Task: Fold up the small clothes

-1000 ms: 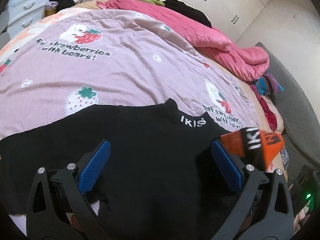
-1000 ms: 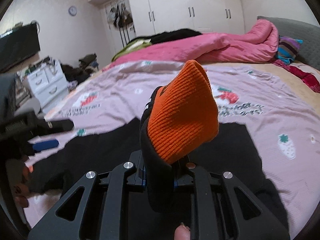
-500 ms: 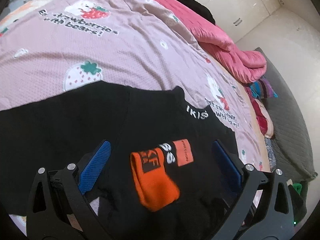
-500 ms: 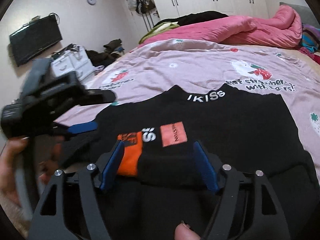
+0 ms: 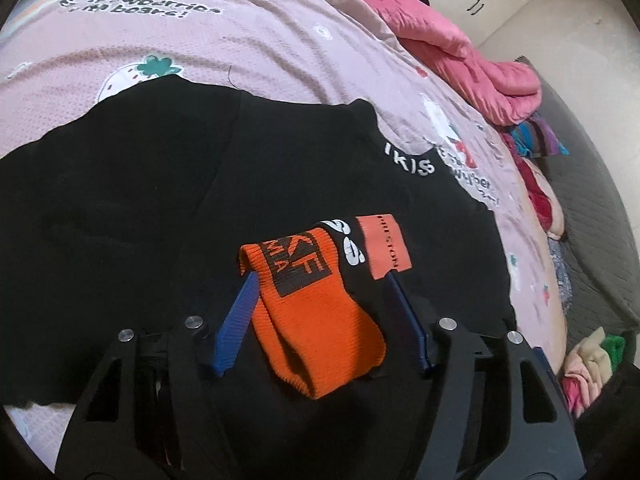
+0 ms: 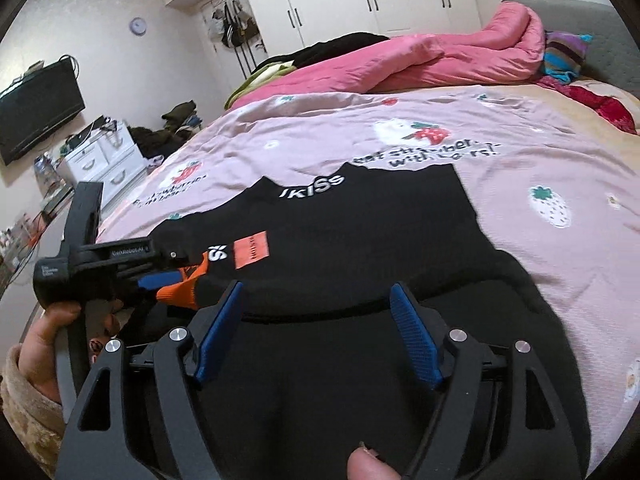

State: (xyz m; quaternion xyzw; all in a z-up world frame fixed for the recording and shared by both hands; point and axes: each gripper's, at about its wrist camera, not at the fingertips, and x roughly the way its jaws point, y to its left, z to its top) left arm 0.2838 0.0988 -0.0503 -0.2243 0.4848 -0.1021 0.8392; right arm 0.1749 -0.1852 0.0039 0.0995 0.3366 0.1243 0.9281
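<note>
A black sweater (image 5: 120,208) with an "IKISS" collar lies spread on the bed; it also shows in the right wrist view (image 6: 360,248). An orange-and-black sleeve cuff (image 5: 316,308) with a salmon patch is folded onto its body. My left gripper (image 5: 320,276) is open, its blue fingers (image 5: 236,320) on either side of the cuff, close to it. In the right wrist view the left gripper (image 6: 160,276) sits at the cuff (image 6: 184,292). My right gripper (image 6: 316,296) is open and empty over the sweater's lower body.
The bed has a pink strawberry-print cover (image 5: 240,40) (image 6: 520,168). A pink duvet (image 6: 420,64) is heaped at the far side. A white drawer unit (image 6: 104,160) and a wall TV (image 6: 36,112) stand to the left. Clothes lie by the bed's edge (image 5: 592,360).
The right gripper carried the orange cuff over, let it go on the sweater and drew back open. The left gripper moved in and now straddles the cuff.
</note>
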